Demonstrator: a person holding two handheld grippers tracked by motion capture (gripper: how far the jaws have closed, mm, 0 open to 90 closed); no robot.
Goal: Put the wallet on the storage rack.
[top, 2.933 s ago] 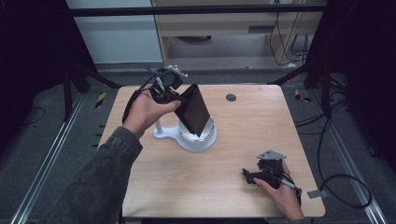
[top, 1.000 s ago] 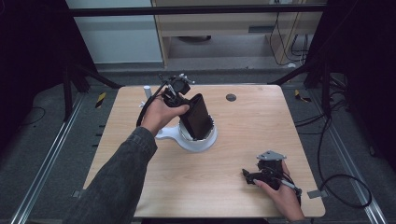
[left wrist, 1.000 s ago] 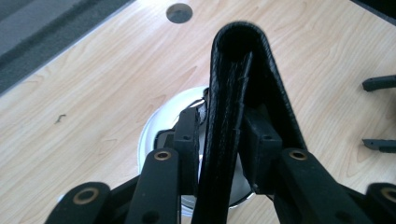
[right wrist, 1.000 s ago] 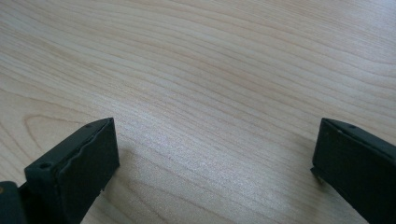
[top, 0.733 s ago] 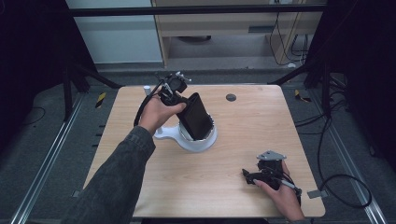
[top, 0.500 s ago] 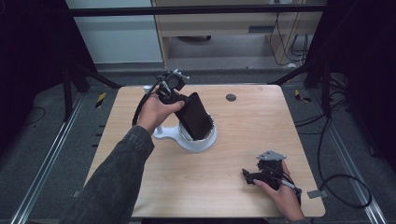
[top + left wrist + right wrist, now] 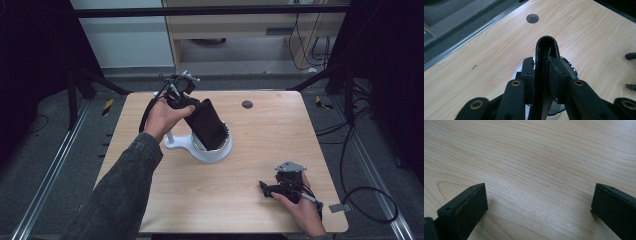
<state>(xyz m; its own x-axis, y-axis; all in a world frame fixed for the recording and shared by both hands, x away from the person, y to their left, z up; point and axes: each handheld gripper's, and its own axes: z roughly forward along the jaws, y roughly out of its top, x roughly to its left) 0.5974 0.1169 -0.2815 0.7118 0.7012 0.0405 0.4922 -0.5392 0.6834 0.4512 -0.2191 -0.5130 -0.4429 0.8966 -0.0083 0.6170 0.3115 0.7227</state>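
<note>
Fingers of our left gripper (image 7: 541,75) pinch the black pouch (image 7: 206,124) above the white stand (image 7: 200,150), its folded edge plain in our left gripper view, while beyond the stand our right gripper (image 7: 536,212) gapes empty on the worktop (image 7: 260,130).

No readable text, labels, brands or numbers are showing anywhere: nothing legible near either claw, on the table, or on anything beyond it.

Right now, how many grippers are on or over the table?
2: the left gripper at the far left, clamping the black pouch above the white stand; the right gripper resting open at the near right corner.
</note>
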